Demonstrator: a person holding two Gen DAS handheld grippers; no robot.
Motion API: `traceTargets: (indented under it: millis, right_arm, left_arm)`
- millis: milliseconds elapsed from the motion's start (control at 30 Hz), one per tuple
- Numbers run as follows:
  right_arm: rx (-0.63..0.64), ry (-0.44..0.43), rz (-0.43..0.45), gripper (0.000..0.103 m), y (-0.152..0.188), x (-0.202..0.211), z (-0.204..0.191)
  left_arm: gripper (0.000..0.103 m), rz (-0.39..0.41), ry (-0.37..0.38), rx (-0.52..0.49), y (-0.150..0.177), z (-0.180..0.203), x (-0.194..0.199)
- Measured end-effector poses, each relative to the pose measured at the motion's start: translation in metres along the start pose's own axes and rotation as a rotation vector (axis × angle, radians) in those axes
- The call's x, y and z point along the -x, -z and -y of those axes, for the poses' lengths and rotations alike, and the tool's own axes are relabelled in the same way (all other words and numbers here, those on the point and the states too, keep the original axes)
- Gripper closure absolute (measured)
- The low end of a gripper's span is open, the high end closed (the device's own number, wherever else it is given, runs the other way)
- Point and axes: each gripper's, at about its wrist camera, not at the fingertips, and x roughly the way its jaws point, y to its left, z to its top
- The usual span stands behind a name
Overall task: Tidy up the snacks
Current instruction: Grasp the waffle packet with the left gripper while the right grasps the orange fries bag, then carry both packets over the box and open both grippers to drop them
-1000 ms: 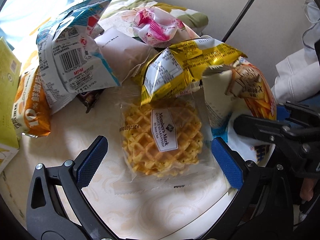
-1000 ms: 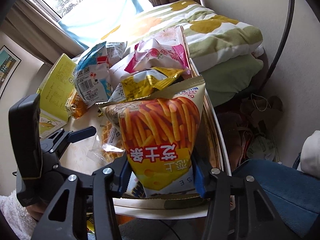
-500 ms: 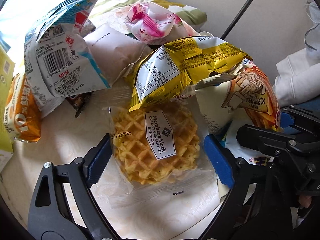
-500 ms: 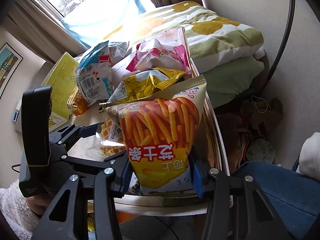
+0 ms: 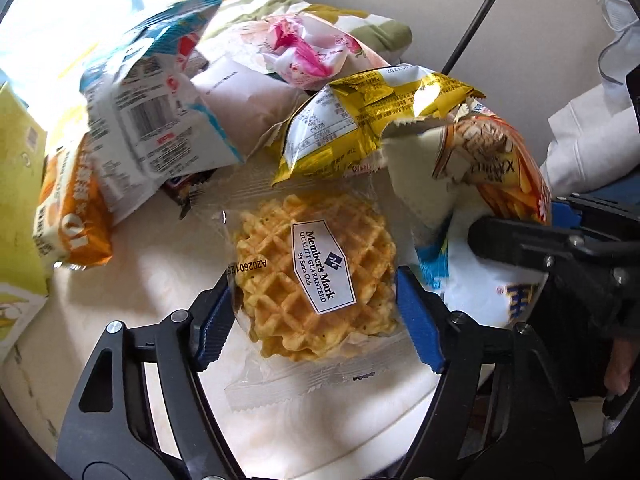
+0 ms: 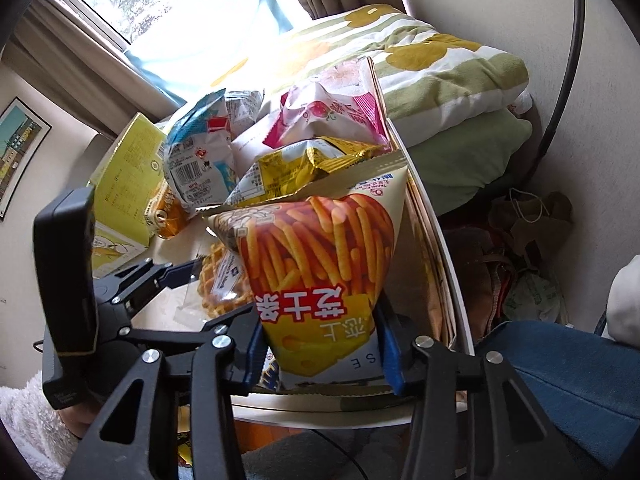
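A clear-wrapped waffle pack (image 5: 316, 276) labelled Member's Mark lies on the pale table (image 5: 152, 264). My left gripper (image 5: 316, 320) has its blue pads against both sides of the pack. My right gripper (image 6: 320, 344) is shut on an orange cheese-stick snack bag (image 6: 324, 256), held upright at the table's right edge; the bag also shows in the left wrist view (image 5: 472, 184). The waffle pack (image 6: 220, 280) and the left gripper (image 6: 160, 280) show at the left of the right wrist view.
A yellow bag (image 5: 368, 120), a blue-and-white bag (image 5: 148, 108), a white pack (image 5: 244, 96), a pink-and-white bag (image 5: 308, 48) and an orange bag (image 5: 72, 216) are piled behind the waffle. A yellow box (image 6: 120, 184) stands at left. Folded bedding (image 6: 440, 64) lies beyond.
My left gripper moved forward around the waffle pack and its jaws narrowed from wide open onto the pack's sides. The right gripper kept holding the snack bag, nearly still.
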Motion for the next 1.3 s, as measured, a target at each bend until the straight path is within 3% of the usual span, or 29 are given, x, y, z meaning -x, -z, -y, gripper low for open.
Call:
traceTargets:
  millis: [300,700,967,1300]
  right_arm:
    - [0.027,-0.032,0.017,0.06,0.012,0.017,-0.016]
    - [0.193,-0.13,0.094,0.06,-0.009,0.055,-0.073]
    - [0.325,-0.208,0.133,0.06,-0.04,0.063,-0.136]
    - [0.437,-0.26,0.151,0.06,-0.086,0.039,-0.24]
  left_arm:
    - [0.031,0.044,-0.012,0.073,0.016,-0.015,0.039]
    - [0.031,0.259,-0.05,0.244,0.034,-0.048,0.152]
    - [0.031,0.385,-0.105,0.39,0.042,-0.105,0.22]
    - [0.031,0.481,-0.154,0.508,0.04,-0.208,0.275]
